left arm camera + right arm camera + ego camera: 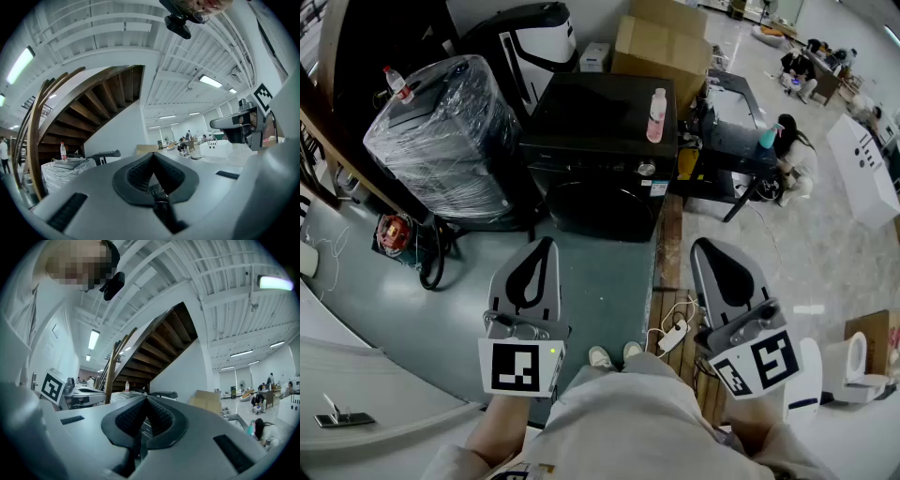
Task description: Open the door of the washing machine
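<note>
A black, box-shaped front-loading washing machine (602, 141) is seen standing on the teal floor (600, 291), ahead of both grippers and well apart from them. Its round dark door (600, 208) is shut flush with the front.

A clear plastic bottle with a pink cap (656, 114) is set upright on the machine's flat top; its contents cannot be made out. Closed brown cardboard boxes (661, 47) are stacked behind. To the left, a rounded bulky item wrapped in glossy, wrinkled plastic film (441, 141) is topped by a small red-capped bottle (395, 82).

The left gripper (542, 253), of smooth grey plastic with ribbed black pads (140, 174), is held with its jaws closed tip to tip, nothing between them. The right gripper (708, 251) is likewise shut and empty.
</note>
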A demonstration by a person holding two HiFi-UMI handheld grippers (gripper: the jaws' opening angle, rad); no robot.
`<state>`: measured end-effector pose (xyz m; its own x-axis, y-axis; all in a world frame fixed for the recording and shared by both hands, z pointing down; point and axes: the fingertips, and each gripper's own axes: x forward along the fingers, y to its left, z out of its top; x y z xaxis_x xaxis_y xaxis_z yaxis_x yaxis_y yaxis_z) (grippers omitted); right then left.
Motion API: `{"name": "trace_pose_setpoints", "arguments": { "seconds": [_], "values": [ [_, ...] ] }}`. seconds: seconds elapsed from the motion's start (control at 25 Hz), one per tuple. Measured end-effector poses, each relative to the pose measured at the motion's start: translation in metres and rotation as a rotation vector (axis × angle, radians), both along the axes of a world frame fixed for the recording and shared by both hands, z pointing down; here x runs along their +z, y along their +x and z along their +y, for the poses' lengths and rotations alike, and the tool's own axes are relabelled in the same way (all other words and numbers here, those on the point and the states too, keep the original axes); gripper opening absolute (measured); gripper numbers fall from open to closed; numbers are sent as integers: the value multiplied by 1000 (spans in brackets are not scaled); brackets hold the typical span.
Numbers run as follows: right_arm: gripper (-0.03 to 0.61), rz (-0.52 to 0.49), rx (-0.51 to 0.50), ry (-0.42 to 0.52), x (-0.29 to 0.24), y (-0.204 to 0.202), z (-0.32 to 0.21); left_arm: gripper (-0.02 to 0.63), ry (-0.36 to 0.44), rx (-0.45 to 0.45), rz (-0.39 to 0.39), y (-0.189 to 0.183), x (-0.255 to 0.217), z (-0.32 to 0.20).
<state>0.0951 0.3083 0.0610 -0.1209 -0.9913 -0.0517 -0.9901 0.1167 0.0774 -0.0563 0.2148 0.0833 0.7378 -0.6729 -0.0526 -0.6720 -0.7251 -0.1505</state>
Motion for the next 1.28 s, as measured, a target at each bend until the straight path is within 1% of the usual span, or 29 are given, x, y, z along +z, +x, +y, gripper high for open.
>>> {"name": "trace_pose_setpoints", "arguments": {
  "seconds": [0.16,0.32,0.44,0.48,0.56,0.6,0.72,0.92,0.96,1.0,1.04,1.16,1.28],
  "values": [
    [26,-33,-2,-8,2,4,-5,20,-12,-13,3,-5,2,-1],
    [26,-32,-4,-23,4,3,-8,20,39,-13,-60,-17,12,-4],
    [26,-38,-15,-29,9,-4,-11,20,5,-21,-40,-19,11,-5],
    [26,-38,-20,-31,10,-6,-13,20,9,-22,-42,-20,11,-6],
    [26,-32,-27,-38,13,-11,-15,20,42,-18,-67,-27,13,-9],
    [26,-26,-27,-44,14,-12,-16,20,43,-18,-65,-29,13,-10],
    [26,-8,-19,-58,16,-13,-17,20,4,-35,-20,-30,8,-11],
    [28,21,-19,-58,15,-19,-16,19,12,-36,-29,-44,6,-9],
    [46,23,-25,-62,15,-20,-17,20,18,-34,-43,-47,9,-11],
    [104,22,-34,-72,17,-20,-19,20,29,-31,-61,-50,14,-13],
    [178,22,-39,-87,20,-19,-20,20,34,-28,-75,-52,18,-14],
    [218,44,-28,-129,30,-10,-25,20,27,-20,-86,-49,25,-17],
    [219,45,-17,-150,36,2,-32,20,33,-23,-86,-42,25,-24]
  ]
}}
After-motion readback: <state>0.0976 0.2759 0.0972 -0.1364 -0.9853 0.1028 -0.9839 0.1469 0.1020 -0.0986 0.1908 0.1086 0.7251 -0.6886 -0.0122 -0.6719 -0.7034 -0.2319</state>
